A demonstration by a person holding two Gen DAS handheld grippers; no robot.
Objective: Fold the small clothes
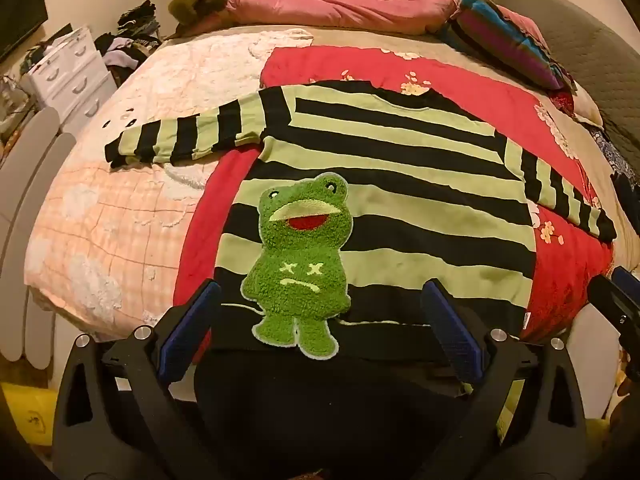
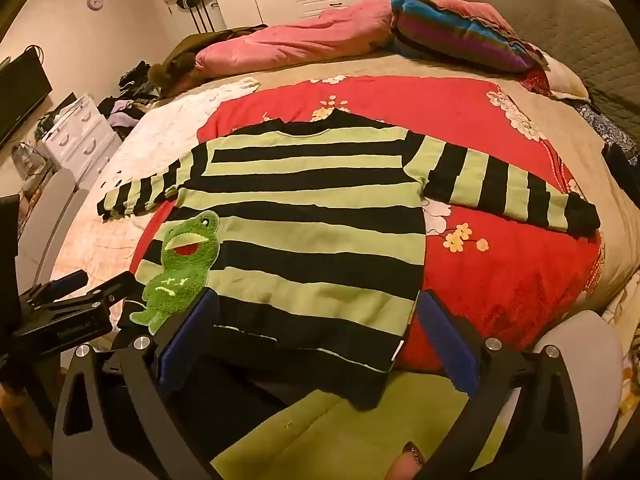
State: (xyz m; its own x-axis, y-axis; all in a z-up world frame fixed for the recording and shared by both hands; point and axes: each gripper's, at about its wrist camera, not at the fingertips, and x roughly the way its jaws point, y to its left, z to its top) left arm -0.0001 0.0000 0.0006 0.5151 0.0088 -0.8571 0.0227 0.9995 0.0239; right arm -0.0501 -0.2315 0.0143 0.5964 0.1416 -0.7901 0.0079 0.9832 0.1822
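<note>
A small green-and-black striped sweater (image 1: 400, 184) lies flat on the bed, front up, sleeves spread to both sides. A fuzzy green frog patch (image 1: 298, 256) sits on its lower left front. My left gripper (image 1: 324, 312) is open, its blue pads either side of the frog's legs at the sweater's bottom hem. In the right wrist view the sweater (image 2: 304, 216) and frog (image 2: 180, 268) show too. My right gripper (image 2: 316, 324) is open over the sweater's lower right hem. The left gripper (image 2: 76, 304) shows at the left edge there.
The sweater lies on a red flowered blanket (image 2: 500, 272) over a pink checked quilt (image 1: 108, 220). A pink duvet (image 1: 340, 4) and a striped pillow (image 1: 504, 40) lie at the far side. White drawers (image 1: 72, 72) stand left of the bed. A grey headboard (image 1: 592, 52) is at right.
</note>
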